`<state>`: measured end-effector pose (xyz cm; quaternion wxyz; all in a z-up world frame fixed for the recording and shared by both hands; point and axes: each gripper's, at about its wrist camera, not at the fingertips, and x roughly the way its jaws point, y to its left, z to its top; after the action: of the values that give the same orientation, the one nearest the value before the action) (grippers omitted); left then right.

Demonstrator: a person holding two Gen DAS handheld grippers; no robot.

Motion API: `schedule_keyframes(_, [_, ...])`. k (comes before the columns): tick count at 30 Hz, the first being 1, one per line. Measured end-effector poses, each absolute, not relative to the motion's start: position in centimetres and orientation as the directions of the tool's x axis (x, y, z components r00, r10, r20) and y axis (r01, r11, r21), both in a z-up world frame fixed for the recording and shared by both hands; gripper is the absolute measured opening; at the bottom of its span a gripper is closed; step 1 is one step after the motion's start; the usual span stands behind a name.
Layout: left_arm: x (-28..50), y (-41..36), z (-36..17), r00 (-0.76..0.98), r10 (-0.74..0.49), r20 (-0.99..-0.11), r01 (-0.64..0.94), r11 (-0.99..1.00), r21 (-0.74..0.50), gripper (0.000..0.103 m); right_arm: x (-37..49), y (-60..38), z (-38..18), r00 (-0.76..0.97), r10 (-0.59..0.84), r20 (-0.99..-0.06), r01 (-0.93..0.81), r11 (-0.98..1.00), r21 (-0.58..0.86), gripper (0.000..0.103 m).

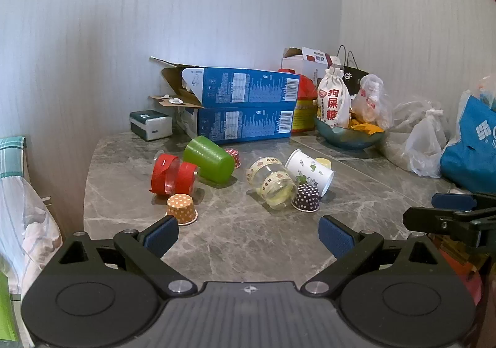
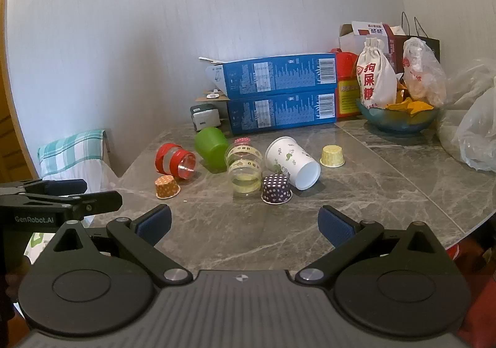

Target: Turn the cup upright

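Both tools hover at the near edge of the marble table [image 2: 387, 180], each with its pads spread wide and nothing between them: the left gripper [image 1: 249, 238] and the right gripper [image 2: 245, 225], side by side.

Taking the purple dotted cup [image 2: 276, 188] as landmark, it sits mouth-down straight ahead of the right gripper and slightly right of the left one. Touching it on its left lies the clear taped jar [image 2: 244, 169], on its side, long axis running toward the tools, mouth nearest. Just behind and to its right lies the white paper cup [image 2: 293, 162], its open mouth angled toward the near right. Farther left are the orange dotted cup [image 1: 182, 209], the red-taped cup [image 1: 173, 175] and the green cup [image 1: 208, 159], toppled. My judgement: the right gripper is better aligned with the white cup.
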<state>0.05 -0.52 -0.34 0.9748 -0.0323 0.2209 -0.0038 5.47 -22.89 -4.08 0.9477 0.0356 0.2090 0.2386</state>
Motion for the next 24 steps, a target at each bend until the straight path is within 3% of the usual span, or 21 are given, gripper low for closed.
schedule_keyframes(24, [0.16, -0.54, -0.52, 0.898, -0.017, -0.439, -0.018, 0.997, -0.074, 0.099, 5.79, -22.88, -4.21, 0.788, 0.472, -0.397, -0.439, 0.881, 0.176, 0.102])
